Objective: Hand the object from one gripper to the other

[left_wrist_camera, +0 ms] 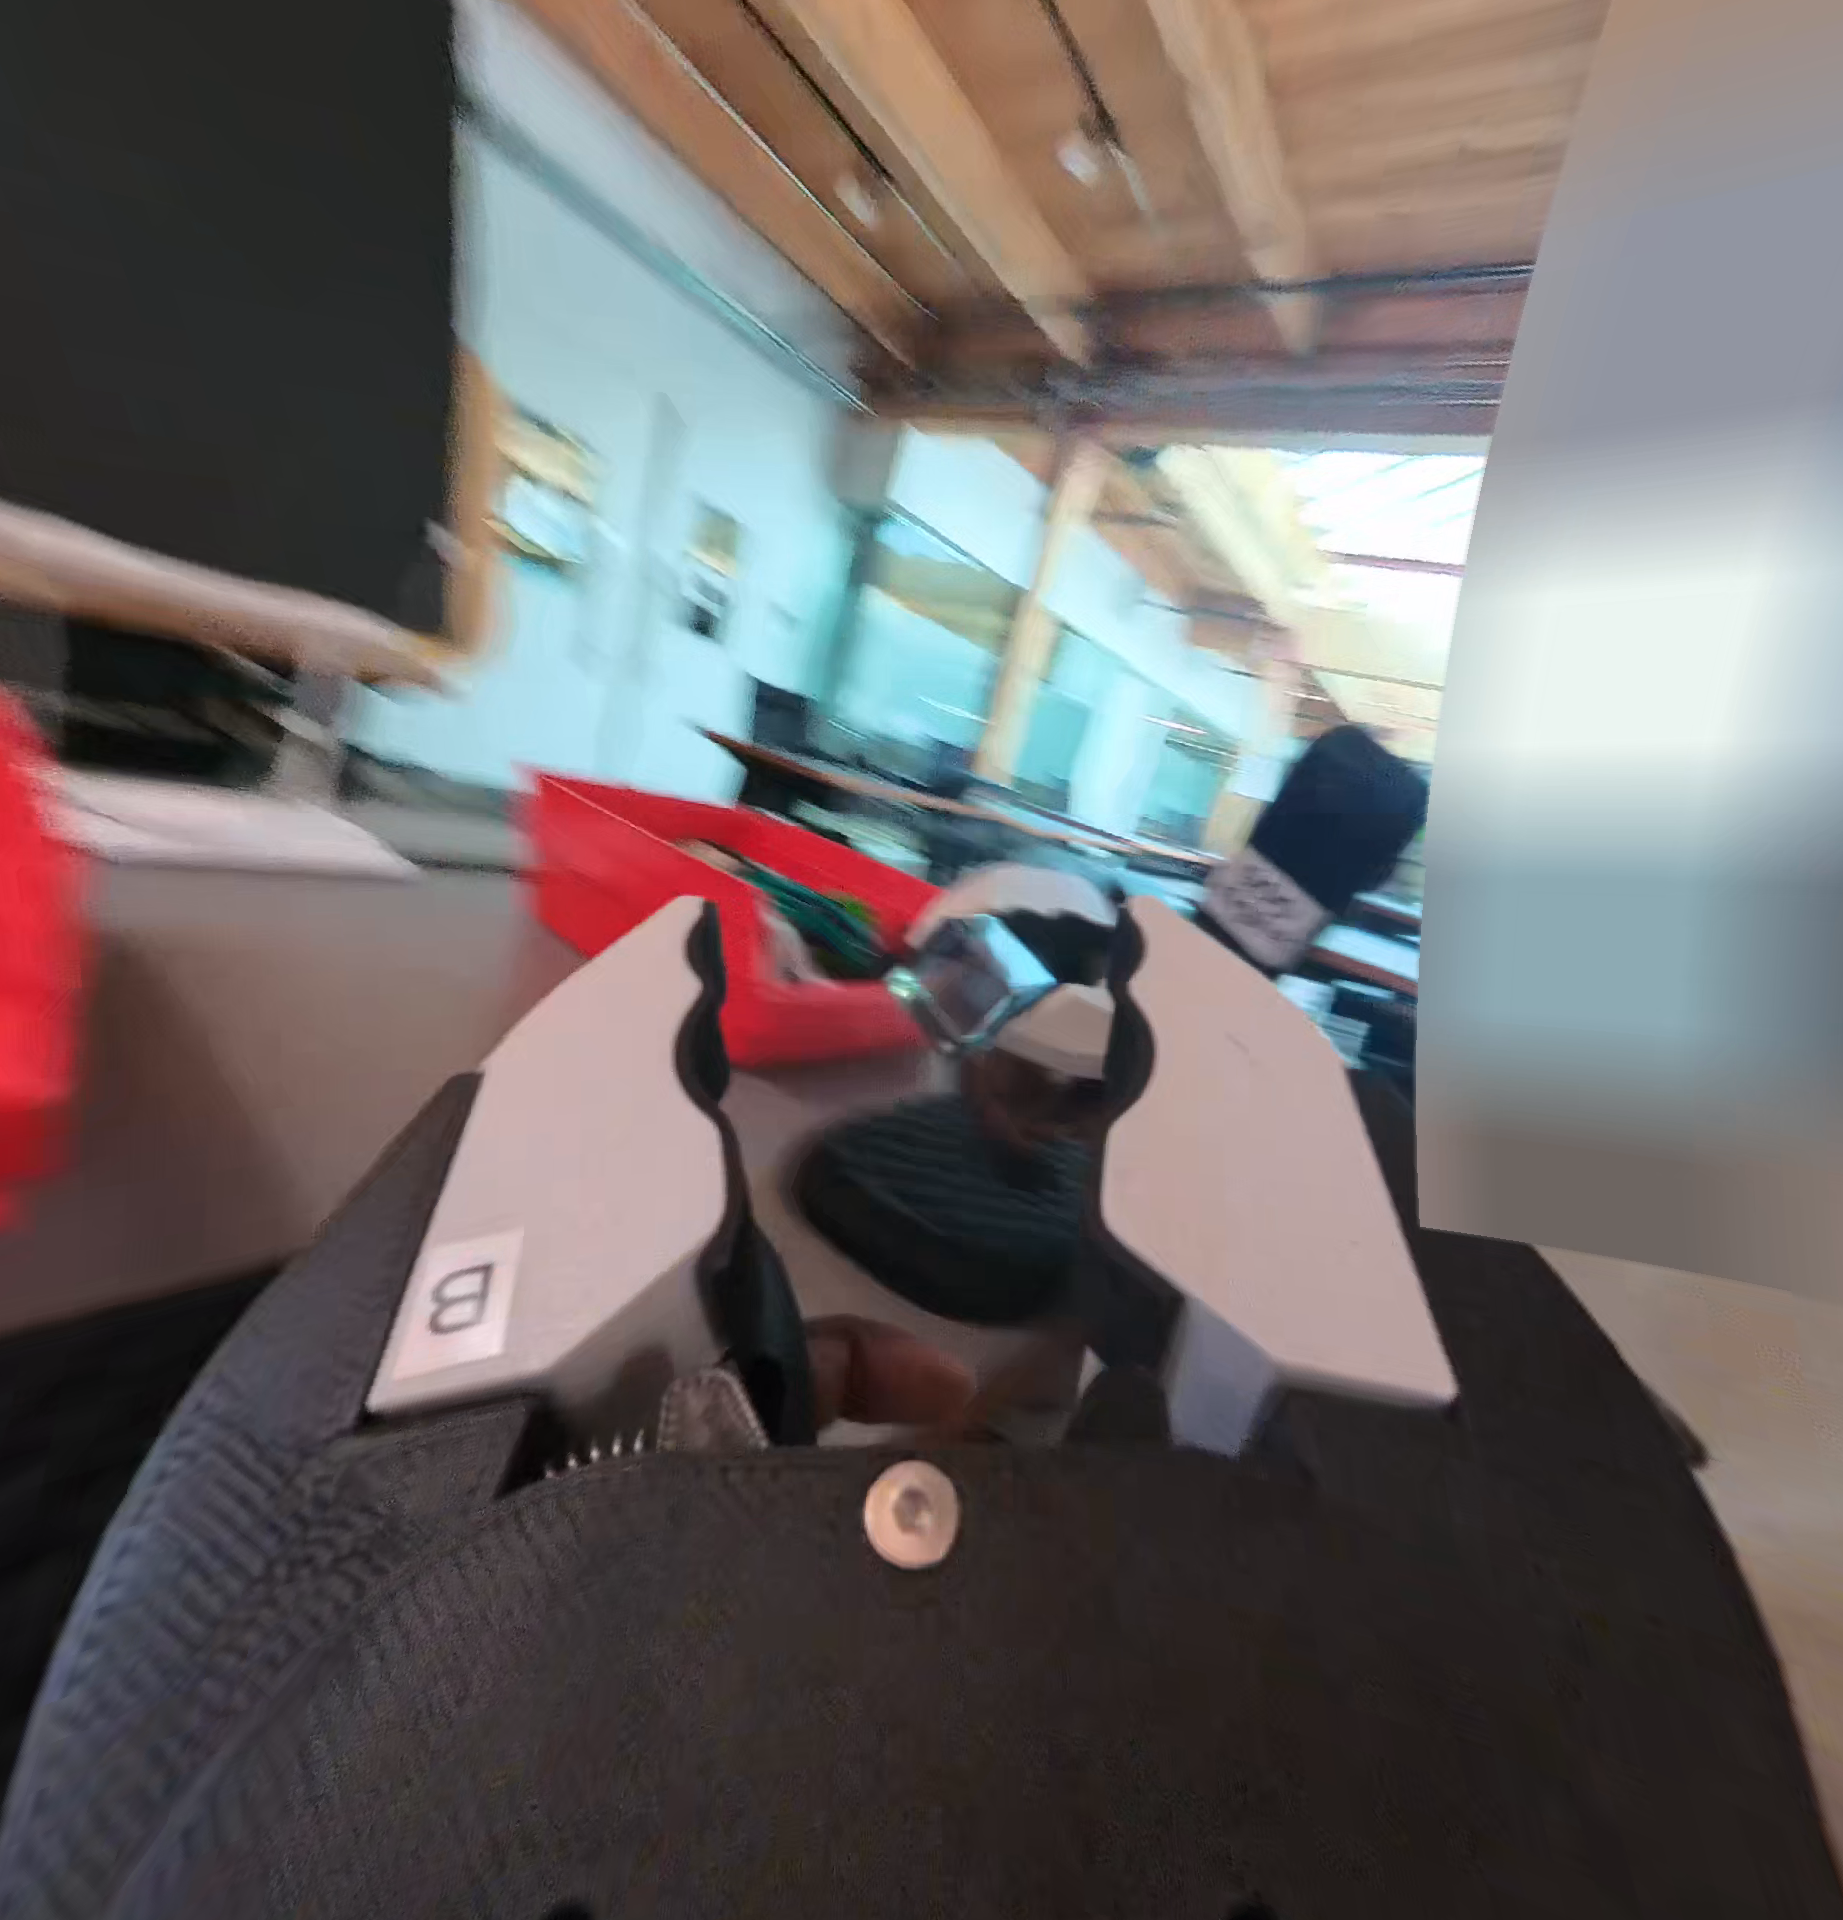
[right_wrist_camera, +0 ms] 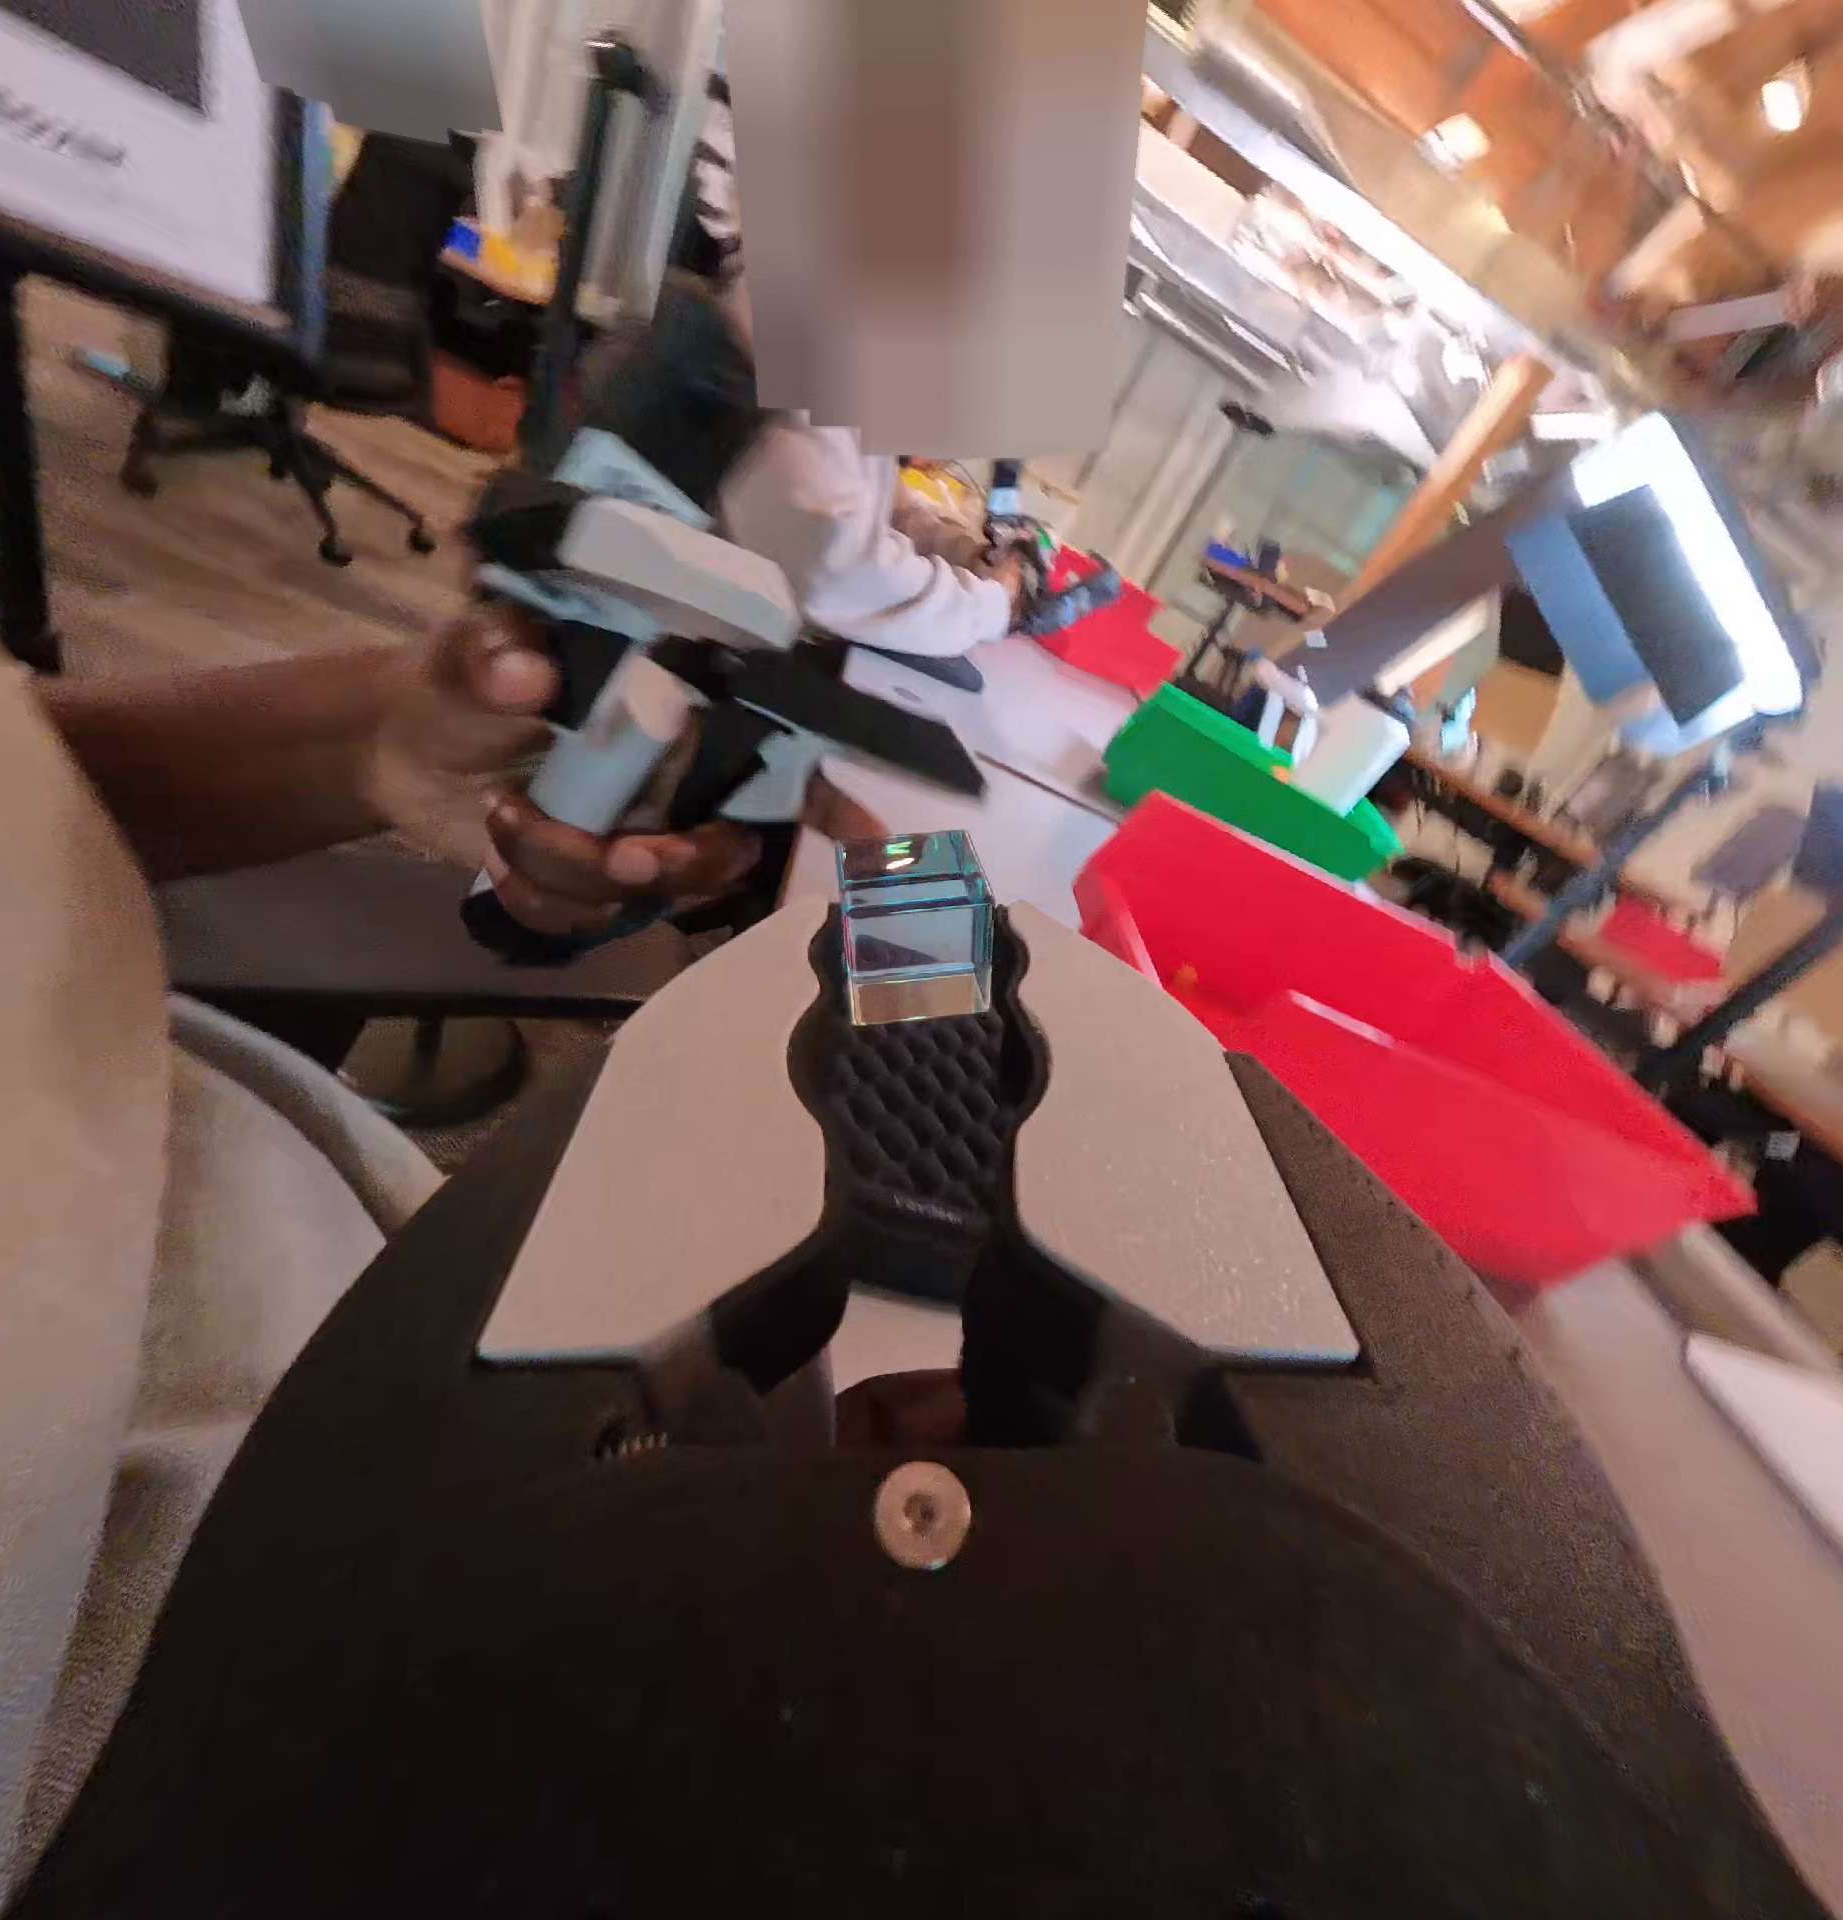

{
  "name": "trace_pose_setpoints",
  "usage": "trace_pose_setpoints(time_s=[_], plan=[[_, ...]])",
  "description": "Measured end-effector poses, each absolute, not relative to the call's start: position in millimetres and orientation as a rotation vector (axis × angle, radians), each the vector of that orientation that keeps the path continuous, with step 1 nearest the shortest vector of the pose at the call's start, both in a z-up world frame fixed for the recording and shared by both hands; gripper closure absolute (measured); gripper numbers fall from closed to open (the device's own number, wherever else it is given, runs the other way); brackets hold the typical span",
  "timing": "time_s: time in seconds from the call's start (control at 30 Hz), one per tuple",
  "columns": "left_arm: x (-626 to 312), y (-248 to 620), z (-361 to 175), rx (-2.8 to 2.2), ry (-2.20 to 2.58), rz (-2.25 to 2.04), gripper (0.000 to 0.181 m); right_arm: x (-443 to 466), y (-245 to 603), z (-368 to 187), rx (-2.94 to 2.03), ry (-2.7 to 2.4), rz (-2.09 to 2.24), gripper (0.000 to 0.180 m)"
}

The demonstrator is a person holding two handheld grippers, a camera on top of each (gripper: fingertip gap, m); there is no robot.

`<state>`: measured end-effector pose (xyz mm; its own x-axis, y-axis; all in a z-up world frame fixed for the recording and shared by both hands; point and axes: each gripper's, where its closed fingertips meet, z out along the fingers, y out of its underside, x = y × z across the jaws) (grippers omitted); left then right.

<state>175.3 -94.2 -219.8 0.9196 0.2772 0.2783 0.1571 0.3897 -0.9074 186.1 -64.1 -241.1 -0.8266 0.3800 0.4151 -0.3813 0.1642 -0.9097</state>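
Two tongs, one clear glass cube. Your right tongs (right_wrist_camera: 917, 920) are clamped on the cube (right_wrist_camera: 915, 925) at the very fingertips, one grey finger pressed on each side face, the cube's top poking up past the tips. Your left tongs (left_wrist_camera: 912, 914) stand parted, with a wide gap between the fingers and nothing gripped.

Left wrist view: the cube (left_wrist_camera: 974, 982) shows ahead, just inside your left tongs' right fingertip; contact can't be judged. The right tongs' grey tips (left_wrist_camera: 1042, 961) show around it, head-on, pointing back at the camera. Behind the cube a red bin (left_wrist_camera: 678, 883) sits on the tabletop (left_wrist_camera: 304, 987). Background is heavily motion-blurred.

Right wrist view only: your left hand (right_wrist_camera: 574, 821) is wrapped round the left tongs' handle, up and left of the cube, forearm coming in from the left edge. The left tongs (right_wrist_camera: 896, 758) there look smeared by blur, their dark front end reaching toward the cube from above and left; any touch can't be made out. Right of the cube lies a red bin (right_wrist_camera: 1416, 1049), with a green bin (right_wrist_camera: 1218, 769) farther back.
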Motion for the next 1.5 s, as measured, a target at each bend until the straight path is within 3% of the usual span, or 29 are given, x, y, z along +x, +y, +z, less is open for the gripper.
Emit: trace_pose_setpoints(time_s=[0.03,0.1,0.3,0.63,1.2,1.37,1.5], plan=[[164.3,-105.7,-214.7,-1.144,-0.457,0.243,0.104,175.9,-55.5,-239.1,-0.105,-1.894,1.729,0.152],[145.8,-126.9,-212.1,-1.113,-0.561,0.432,0.104,155.4,-33.3,-237.2,-0.315,-1.917,1.707,0.153],[126.8,-131.1,-220.2,-1.209,-0.620,0.318,0.096,96.5,85.8,-250.2,-0.993,-1.863,1.243,0.153],[101.7,-115.5,-216.0,-1.342,-0.443,0.358,0.096,53.8,240.2,-268.3,-1.538,-1.598,0.782,0.153],[54.4,-98.9,-226.4,-1.519,-0.304,0.366,0.096,42.6,258.1,-309.5,-1.753,-1.519,0.748,0.153],[32.2,-114.1,-233.7,-1.613,-0.333,0.419,0.096,46.1,254.2,-293.8,-1.699,-1.457,0.820,0.125],[7.0,-143.8,-237.7,-1.680,-0.404,0.484,0.099,55.6,254.7,-282.8,-1.669,-1.392,0.843,0.117]])
